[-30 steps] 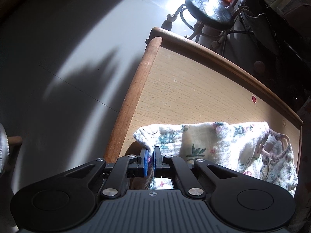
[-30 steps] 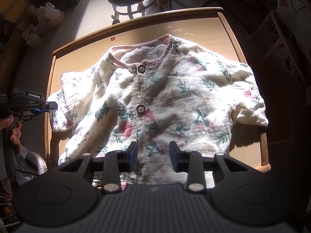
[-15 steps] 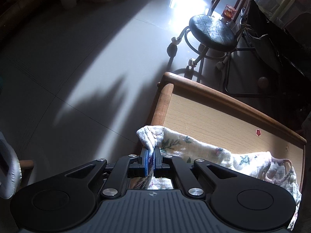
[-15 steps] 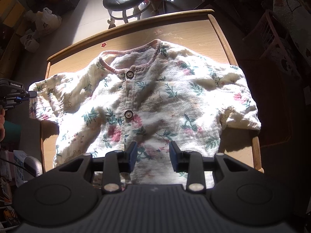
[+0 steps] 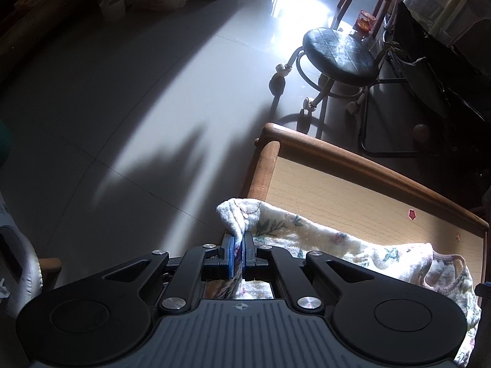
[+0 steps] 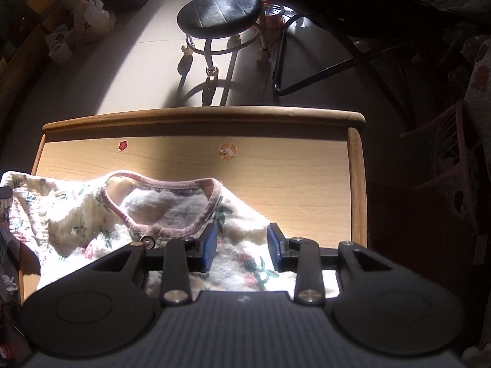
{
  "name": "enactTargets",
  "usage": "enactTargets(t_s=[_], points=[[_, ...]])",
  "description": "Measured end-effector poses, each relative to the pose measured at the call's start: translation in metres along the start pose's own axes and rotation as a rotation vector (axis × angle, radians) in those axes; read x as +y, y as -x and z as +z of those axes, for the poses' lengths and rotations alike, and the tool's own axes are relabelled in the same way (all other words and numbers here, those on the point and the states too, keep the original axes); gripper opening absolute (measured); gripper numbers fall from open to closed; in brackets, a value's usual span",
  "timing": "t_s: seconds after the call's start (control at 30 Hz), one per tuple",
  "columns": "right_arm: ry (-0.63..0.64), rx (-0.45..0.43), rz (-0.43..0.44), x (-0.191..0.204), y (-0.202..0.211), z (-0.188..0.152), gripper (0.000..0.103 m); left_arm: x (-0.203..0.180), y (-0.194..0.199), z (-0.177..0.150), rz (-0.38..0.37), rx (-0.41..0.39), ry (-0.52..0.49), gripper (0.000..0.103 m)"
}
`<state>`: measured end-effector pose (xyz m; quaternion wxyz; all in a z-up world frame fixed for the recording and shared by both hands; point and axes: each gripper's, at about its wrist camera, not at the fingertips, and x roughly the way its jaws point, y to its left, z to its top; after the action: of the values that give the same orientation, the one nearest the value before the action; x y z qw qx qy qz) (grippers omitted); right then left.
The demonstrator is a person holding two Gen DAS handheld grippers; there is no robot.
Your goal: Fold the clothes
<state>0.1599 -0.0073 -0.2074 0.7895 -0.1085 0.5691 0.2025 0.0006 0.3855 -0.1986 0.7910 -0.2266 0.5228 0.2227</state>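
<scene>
A cream floral shirt (image 6: 76,224) with a pink collar (image 6: 172,230) and buttons lies on a low wooden table (image 6: 276,159). My left gripper (image 5: 238,253) is shut on the shirt's left sleeve end (image 5: 237,214), holding it out past the table's left edge (image 5: 264,165). The shirt (image 5: 353,248) stretches from there to the right. My right gripper (image 6: 242,247) is open, low over the shirt's right shoulder, with cloth showing between its blue pads (image 6: 210,247).
A round black stool (image 6: 219,12) stands on the tiled floor beyond the table; it also shows in the left wrist view (image 5: 339,52). A dark folding frame (image 6: 322,73) is at the far right. Bags (image 6: 92,20) lie far left.
My left gripper has pulled the sleeve outward to the left past the table edge. My right gripper has dropped low and moved forward from over the hem to the shoulder beside the collar.
</scene>
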Motion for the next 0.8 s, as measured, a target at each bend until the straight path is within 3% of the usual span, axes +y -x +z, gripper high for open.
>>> enactTargets(t_s=[0.17, 0.47, 0.53, 0.57, 0.6, 0.8], points=[[0.128, 0.033, -0.009, 0.009, -0.02, 0.01, 0.035, 0.002, 0.004, -0.003, -0.001, -0.007, 0.022, 0.004], [0.199, 0.028, -0.01, 0.017, -0.028, 0.011, 0.031, 0.003, 0.006, -0.005, -0.001, -0.015, 0.057, 0.004], [0.214, 0.027, -0.01, 0.018, -0.03, 0.011, 0.023, 0.002, 0.007, -0.005, 0.0, -0.016, 0.062, 0.004], [0.222, 0.027, -0.01, 0.019, -0.031, 0.011, 0.01, 0.002, 0.007, -0.006, 0.0, -0.018, 0.064, 0.004], [0.23, 0.026, -0.011, 0.02, -0.032, 0.011, 0.004, 0.003, 0.007, -0.006, 0.0, -0.018, 0.069, 0.004], [0.277, 0.023, -0.011, 0.025, -0.037, 0.011, 0.002, 0.005, 0.009, -0.006, -0.003, -0.023, 0.089, 0.004]])
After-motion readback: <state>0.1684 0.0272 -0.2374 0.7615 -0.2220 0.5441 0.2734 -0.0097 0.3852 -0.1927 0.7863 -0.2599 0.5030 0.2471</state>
